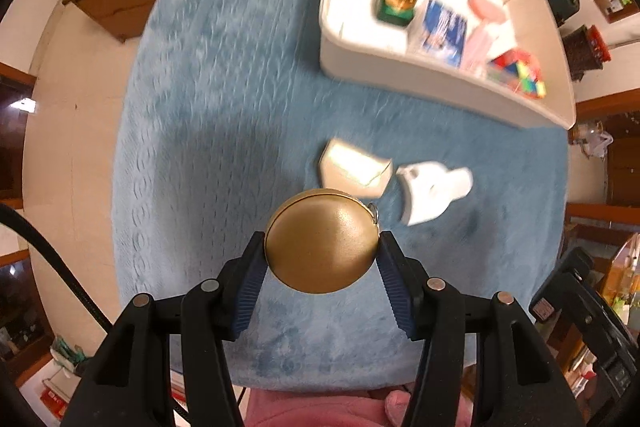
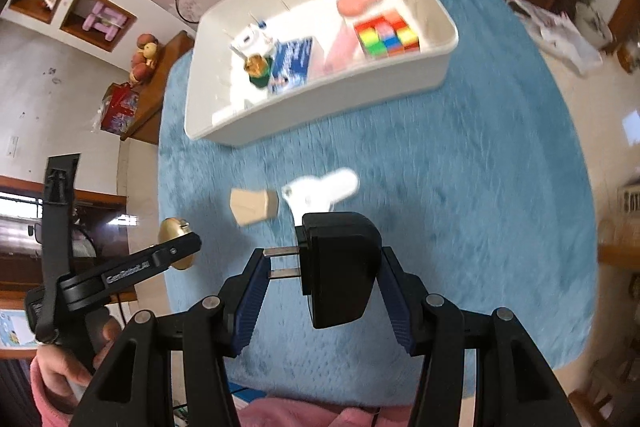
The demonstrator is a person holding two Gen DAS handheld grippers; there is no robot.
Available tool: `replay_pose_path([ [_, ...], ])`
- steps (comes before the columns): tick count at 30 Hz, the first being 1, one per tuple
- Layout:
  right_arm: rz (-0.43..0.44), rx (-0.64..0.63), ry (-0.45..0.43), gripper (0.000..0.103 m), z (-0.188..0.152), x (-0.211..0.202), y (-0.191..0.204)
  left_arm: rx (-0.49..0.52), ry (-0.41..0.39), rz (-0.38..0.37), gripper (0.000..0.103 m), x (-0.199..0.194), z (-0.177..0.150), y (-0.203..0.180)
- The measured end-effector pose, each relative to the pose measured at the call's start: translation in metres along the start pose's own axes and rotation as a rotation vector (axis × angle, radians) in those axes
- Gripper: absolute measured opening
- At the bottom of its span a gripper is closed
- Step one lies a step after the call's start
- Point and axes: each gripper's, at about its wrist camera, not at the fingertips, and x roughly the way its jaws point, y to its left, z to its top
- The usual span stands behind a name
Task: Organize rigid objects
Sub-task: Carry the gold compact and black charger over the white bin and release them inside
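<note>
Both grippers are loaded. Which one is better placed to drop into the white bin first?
Right, probably. The right gripper holds the black plug adapter facing the white bin more squarely; the left gripper's gold round case sits farther aside.

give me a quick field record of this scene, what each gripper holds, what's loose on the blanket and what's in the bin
left gripper: shut on gold round case
right gripper: shut on black plug adapter, prongs toward one finger
surface: blue blanket
loose on blanket: beige box, white plastic piece, side by side
bin: white bin
in bin: colour cube, blue packet, pink items, green and gold item
</note>
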Motion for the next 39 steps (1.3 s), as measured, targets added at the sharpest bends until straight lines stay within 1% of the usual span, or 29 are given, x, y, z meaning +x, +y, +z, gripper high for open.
replay_pose_path([
  [4,0.011,-0.031,-0.019,0.055,0.017,-0.008,-0.001,0.007,-0.059,0.017,0.059,-0.018,0.006,-0.012],
  [6,0.014,-0.054,-0.032,0.055,0.027,-0.013,-0.001,0.004,-0.09,0.02,0.059,-0.028,0.014,-0.021],
  [11,0.016,-0.105,-0.072,0.055,0.049,-0.019,-0.001,-0.001,-0.159,0.022,0.059,-0.037,0.029,-0.035],
  [15,0.012,-0.152,-0.102,0.055,0.064,-0.023,0.0,-0.003,-0.251,0.017,0.059,-0.047,0.038,-0.052],
  [19,0.0,-0.207,-0.145,0.055,0.076,-0.025,0.001,-0.014,-0.323,0.003,0.059,-0.054,0.044,-0.065],
  [23,0.002,-0.242,-0.183,0.055,0.091,-0.025,-0.001,0.004,-0.404,0.019,0.059,-0.058,0.049,-0.079],
  [26,-0.005,-0.27,-0.221,0.055,0.099,-0.025,-0.002,0.021,-0.45,0.022,0.059,-0.057,0.054,-0.088],
  [30,-0.01,-0.305,-0.269,0.055,0.112,-0.02,-0.004,0.063,-0.519,0.046,0.059,-0.055,0.062,-0.1],
  [32,-0.021,-0.321,-0.292,0.055,0.117,-0.015,-0.005,0.084,-0.543,0.056,0.059,-0.053,0.066,-0.105],
  [33,-0.025,-0.327,-0.299,0.055,0.119,-0.014,-0.006,0.093,-0.551,0.079,0.059,-0.05,0.071,-0.109],
  [35,-0.032,-0.339,-0.323,0.055,0.124,-0.009,-0.008,0.105,-0.555,0.108,0.059,-0.045,0.077,-0.114],
  [39,-0.04,-0.357,-0.354,0.055,0.132,0.0,-0.011,0.099,-0.555,0.131,0.059,-0.034,0.09,-0.119],
])
